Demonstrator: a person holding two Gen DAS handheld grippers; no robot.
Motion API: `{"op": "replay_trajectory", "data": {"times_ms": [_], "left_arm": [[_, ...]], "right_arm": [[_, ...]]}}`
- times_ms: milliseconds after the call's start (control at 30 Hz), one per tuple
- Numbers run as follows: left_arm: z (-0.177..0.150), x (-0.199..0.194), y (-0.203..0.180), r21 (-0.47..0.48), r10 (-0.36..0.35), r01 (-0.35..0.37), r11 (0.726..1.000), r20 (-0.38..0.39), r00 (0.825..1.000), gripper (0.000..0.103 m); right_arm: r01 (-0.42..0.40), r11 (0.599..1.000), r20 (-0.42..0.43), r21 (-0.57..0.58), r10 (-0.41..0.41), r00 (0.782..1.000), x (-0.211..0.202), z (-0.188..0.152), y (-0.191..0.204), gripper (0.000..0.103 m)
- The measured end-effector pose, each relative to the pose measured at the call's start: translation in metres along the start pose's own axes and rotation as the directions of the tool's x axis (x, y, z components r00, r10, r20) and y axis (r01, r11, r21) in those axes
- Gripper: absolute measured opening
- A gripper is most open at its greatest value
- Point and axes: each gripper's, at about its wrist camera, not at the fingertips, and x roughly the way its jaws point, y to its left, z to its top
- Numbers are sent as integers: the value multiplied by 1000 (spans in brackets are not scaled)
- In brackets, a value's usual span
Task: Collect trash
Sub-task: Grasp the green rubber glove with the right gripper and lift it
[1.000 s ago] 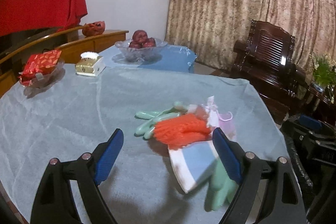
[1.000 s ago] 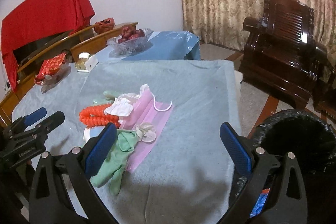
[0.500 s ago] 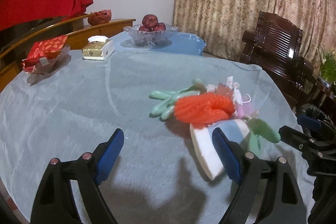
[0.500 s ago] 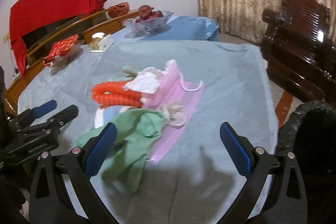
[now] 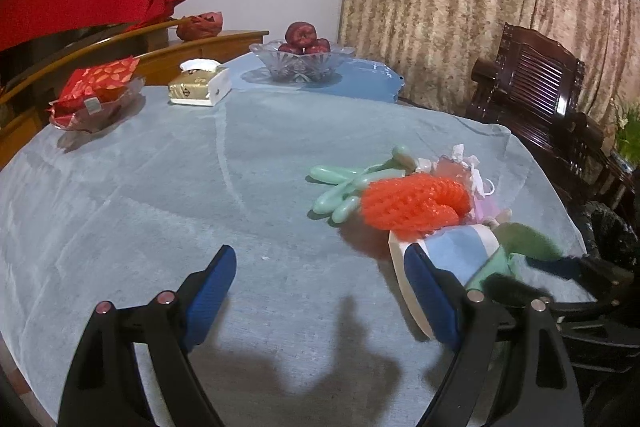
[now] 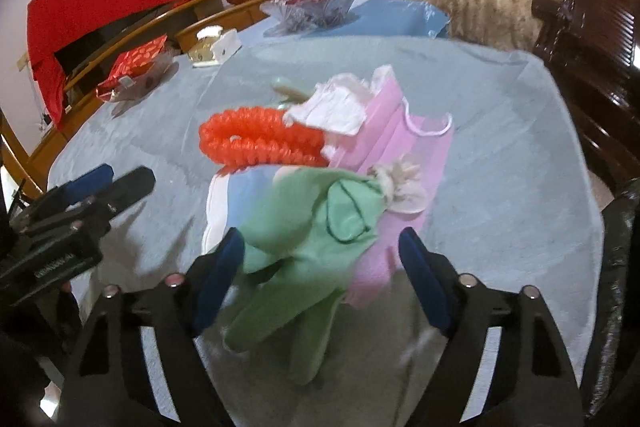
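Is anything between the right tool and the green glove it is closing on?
Nothing visible. The green glove already lies between the closing jaws of the right tool, on top of the pile, overlapping the pink mask. The pads have not yet pressed it.

The left gripper (image 5: 320,299) is a black plastic claw with two arms. Each arm ends in a flat blue pad and has small round silver screws. The right gripper (image 6: 322,281) looks the same: black arms, blue pads, silver screws.
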Motion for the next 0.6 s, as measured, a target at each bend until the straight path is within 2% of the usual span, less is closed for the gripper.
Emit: {"op": "replay_trajectory", "data": {"times_ms": [133, 200, 233, 300, 400, 600], "left_arm": [[1, 1, 2, -4, -1, 1, 1000, -3, 1000, 84], [0, 2, 1, -3, -3, 3, 1000, -5, 1000, 84], [0, 2, 1, -3, -4, 4, 1000, -6, 1000, 84], [-1, 2, -1, -4, -8, 8, 1000, -10, 1000, 84], [-2, 2, -4, -4, -14, 14, 1000, -13, 1000, 84], [-3, 1, -15, 5, -39, 40, 999, -21, 999, 84]], "right_arm": [[-25, 1000, -10, 1, 25, 1000, 2, -3, 1, 57], [-40, 999, -10, -6, 40, 999, 1, -3, 1, 43], [-46, 999, -10, -7, 46, 999, -1, -3, 0, 40], [-63, 998, -8, -9, 63, 998, -4, -2, -1, 25], [-75, 997, 3, -13, 75, 997, -12, -3, -4, 17], [-65, 997, 42, -29, 66, 997, -41, -4, -12, 13]]}}
